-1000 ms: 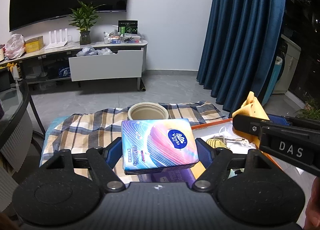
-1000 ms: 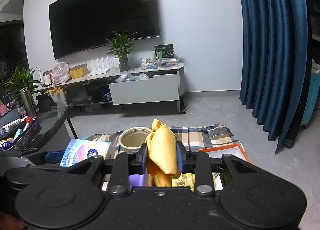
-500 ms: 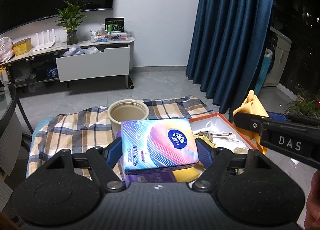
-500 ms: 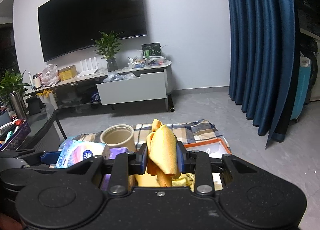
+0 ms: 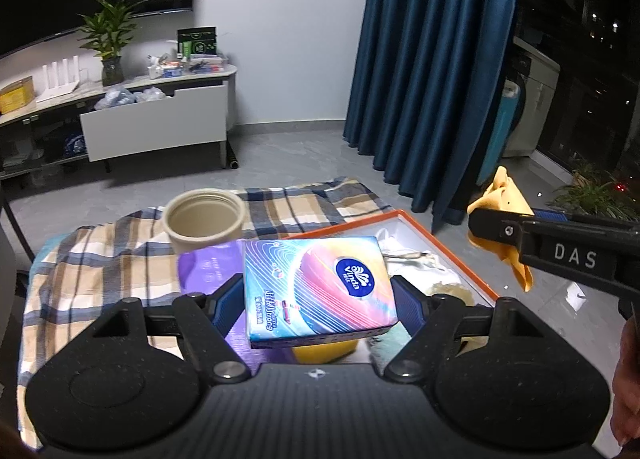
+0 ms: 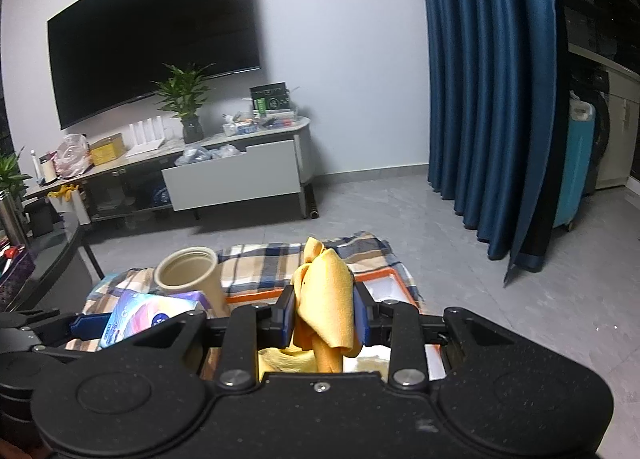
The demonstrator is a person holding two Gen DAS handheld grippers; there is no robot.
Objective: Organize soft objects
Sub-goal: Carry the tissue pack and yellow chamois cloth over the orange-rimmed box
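Note:
My left gripper (image 5: 318, 295) is shut on a colourful tissue pack (image 5: 316, 291), held above the table. A purple pack (image 5: 210, 265) lies under it on the plaid cloth (image 5: 92, 263). My right gripper (image 6: 324, 311) is shut on a bunched yellow cloth (image 6: 324, 299), which hangs over an orange-rimmed tray (image 6: 384, 273). In the left wrist view the right gripper (image 5: 500, 231) reaches in from the right with the yellow cloth (image 5: 502, 195), beside the orange-rimmed tray (image 5: 440, 247). The tissue pack (image 6: 136, 311) shows at the lower left of the right wrist view.
A beige round pot (image 5: 204, 219) stands open on the cloth behind the packs. Something yellow (image 5: 324, 351) lies under the tissue pack, and white items (image 5: 408, 255) lie in the tray. A TV cabinet (image 5: 156, 127), blue curtains (image 5: 432, 71) and a dark round table (image 6: 52, 259) surround the spot.
Both views have swung to the right: the pot and cabinet slid left and the tray came nearer. The grips on the tissue pack and the yellow cloth are unchanged.

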